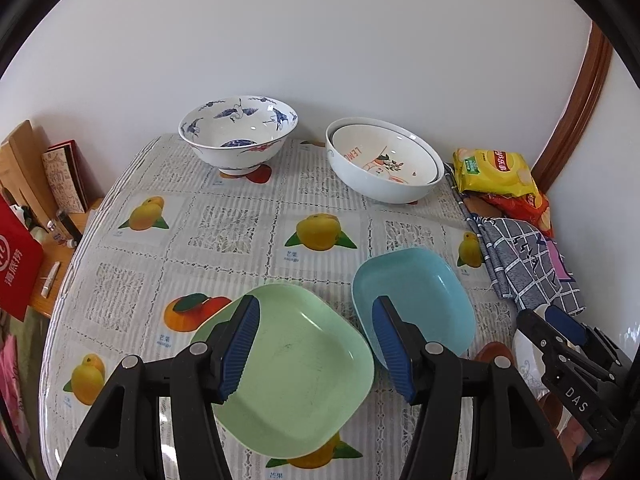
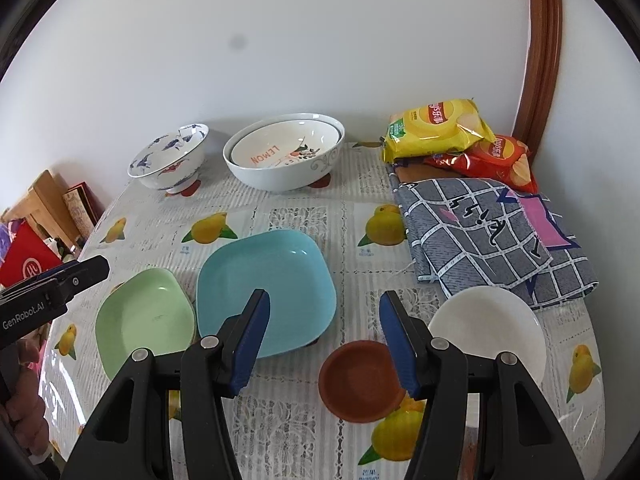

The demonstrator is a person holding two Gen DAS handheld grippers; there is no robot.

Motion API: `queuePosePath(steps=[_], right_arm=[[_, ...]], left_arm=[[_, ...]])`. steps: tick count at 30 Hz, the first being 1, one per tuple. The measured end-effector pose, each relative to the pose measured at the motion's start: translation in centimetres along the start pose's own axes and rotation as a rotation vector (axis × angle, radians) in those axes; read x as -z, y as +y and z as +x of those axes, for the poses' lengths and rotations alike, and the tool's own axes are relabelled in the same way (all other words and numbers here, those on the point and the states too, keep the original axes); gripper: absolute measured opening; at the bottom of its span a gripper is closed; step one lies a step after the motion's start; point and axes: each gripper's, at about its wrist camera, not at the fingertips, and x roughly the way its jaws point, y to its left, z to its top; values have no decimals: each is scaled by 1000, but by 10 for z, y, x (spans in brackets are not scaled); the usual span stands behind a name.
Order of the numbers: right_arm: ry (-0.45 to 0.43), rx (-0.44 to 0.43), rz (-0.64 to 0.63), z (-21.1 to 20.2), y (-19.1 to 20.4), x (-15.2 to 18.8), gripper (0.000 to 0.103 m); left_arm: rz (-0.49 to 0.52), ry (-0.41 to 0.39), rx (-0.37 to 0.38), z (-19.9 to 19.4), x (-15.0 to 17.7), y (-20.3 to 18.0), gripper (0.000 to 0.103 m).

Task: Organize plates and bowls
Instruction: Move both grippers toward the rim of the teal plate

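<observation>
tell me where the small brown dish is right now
In the right wrist view the brown dish sits low on the table, just right of the blue plate and left of the white plate, under the right gripper.

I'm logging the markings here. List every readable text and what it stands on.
"LEMON": inner bowl of the nested white pair.
"GenRobot.AI": left tongs, side.
"DAS": right tongs, side.
"芒果": tablecloth, under the fruit pictures; smaller line below is unreadable.
Chip bags, red box: Chinese lettering, too distorted to read.
</observation>
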Motion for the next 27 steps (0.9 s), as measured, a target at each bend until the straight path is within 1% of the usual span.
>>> queuePosePath(steps=[3, 6, 12, 15, 19, 27], right_arm=[[15, 0, -2, 16, -1, -7, 57], [23, 7, -4, 30, 0, -11, 57], [57, 20, -35, 56, 3, -9, 57], [77, 30, -43, 69, 3, -8, 56], [100, 29, -47, 83, 1, -6, 56], [141, 45, -73, 105, 3, -5, 51]], left_arm=[[11, 5, -6, 13, -5, -4, 56], [17, 27, -17, 29, -8, -8, 57], [8, 74, -12, 59, -10, -10, 57], [17, 86, -8, 72, -11, -13, 57], [25, 98, 2, 86, -12, -17, 57], [33, 112, 43, 110, -16, -24, 57]])
